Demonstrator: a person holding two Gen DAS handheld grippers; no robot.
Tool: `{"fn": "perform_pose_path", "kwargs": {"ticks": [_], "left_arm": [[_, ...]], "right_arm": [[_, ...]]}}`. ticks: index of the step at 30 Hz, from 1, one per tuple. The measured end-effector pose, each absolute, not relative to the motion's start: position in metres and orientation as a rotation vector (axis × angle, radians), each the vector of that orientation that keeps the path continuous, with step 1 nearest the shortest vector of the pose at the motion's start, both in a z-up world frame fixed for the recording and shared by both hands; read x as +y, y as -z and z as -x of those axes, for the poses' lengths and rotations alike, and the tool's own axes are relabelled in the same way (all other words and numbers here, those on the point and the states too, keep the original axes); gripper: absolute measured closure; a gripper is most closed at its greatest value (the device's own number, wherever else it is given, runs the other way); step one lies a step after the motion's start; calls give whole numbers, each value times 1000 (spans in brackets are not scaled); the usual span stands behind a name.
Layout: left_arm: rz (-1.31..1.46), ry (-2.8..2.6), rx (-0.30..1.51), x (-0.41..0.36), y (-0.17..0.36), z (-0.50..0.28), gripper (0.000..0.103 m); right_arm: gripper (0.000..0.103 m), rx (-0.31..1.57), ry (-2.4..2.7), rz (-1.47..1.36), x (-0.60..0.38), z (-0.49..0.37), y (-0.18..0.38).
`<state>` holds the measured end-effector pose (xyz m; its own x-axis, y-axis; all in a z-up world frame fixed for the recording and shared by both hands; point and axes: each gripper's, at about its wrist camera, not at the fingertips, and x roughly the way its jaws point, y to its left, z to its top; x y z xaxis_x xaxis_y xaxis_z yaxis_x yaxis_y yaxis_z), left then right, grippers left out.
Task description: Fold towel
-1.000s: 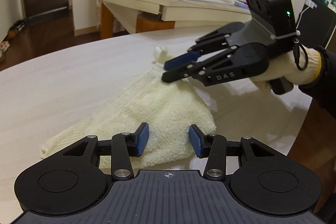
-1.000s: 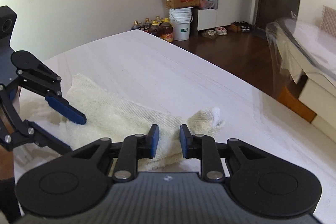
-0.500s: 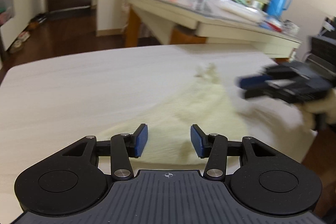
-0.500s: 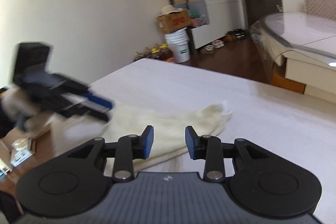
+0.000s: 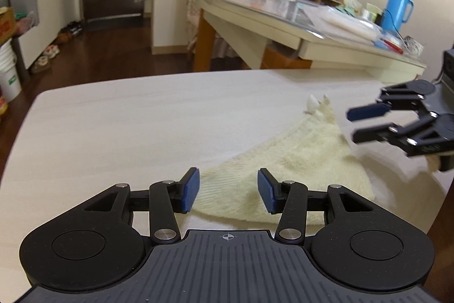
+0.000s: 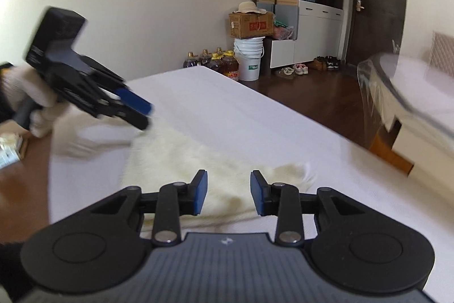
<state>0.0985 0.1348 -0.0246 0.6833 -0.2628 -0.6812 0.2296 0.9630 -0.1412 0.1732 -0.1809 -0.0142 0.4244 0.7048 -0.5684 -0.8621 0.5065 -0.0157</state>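
A cream towel [image 5: 295,163] lies folded into a rough triangle on the white table [image 5: 127,127]; it also shows in the right wrist view [image 6: 198,158]. My left gripper [image 5: 228,190] is open and empty, hovering above the towel's near edge. My right gripper [image 6: 228,192] is open and empty above the towel's other side. The right gripper shows at the right edge of the left wrist view [image 5: 360,124], raised off the towel. The left gripper shows blurred in the right wrist view [image 6: 144,115], held by a white-gloved hand.
A second table [image 5: 283,19] with a teal oven, blue thermos and plastic-covered items stands behind. White buckets [image 6: 249,58], oil bottles and a cardboard box stand on the dark wood floor. The table's edge [image 6: 51,161] runs close to the towel.
Both grippers have lifted and pulled back from the towel, and the right gripper's jaws have opened wider. The towel lies flat, released.
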Motion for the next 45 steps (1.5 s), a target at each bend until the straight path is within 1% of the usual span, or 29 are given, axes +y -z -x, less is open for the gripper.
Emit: {"fn": "perform_pose_path", "kwargs": {"ticks": [6,11,14,17,19,24,26,28,36,40,45], "left_arm": [[28,268,790,138,35,-112,52],[-25,324,794,130,36,-134,51],[-55,372,794,121,38,-150,50],[-69,384,799,114,41,-161,45],[-66,390,800,111,42,-164,47],[-25,408,751,102,30,-140,47],[-24,439,739,91,26,-124,47],[-53,470,731,77,25,-110,47],[-117,466,787,49,44,-97,47],[-60,417,795,54,40,-93,47],[-32,362,798,56,35,-79,41]], "right_arm": [[66,554,-1021,481,-149,-202,34],[65,592,-979,448,-160,-202,41],[66,619,-917,370,-178,-195,45],[66,633,-848,305,-198,-182,47],[65,638,-814,278,-206,-172,48],[64,601,-780,293,-209,-152,40],[62,573,-804,247,-211,-142,31],[62,568,-846,222,-210,-136,26],[60,575,-928,336,-189,-108,41],[57,561,-903,233,-206,-102,25],[55,562,-845,126,-228,-84,19]]}}
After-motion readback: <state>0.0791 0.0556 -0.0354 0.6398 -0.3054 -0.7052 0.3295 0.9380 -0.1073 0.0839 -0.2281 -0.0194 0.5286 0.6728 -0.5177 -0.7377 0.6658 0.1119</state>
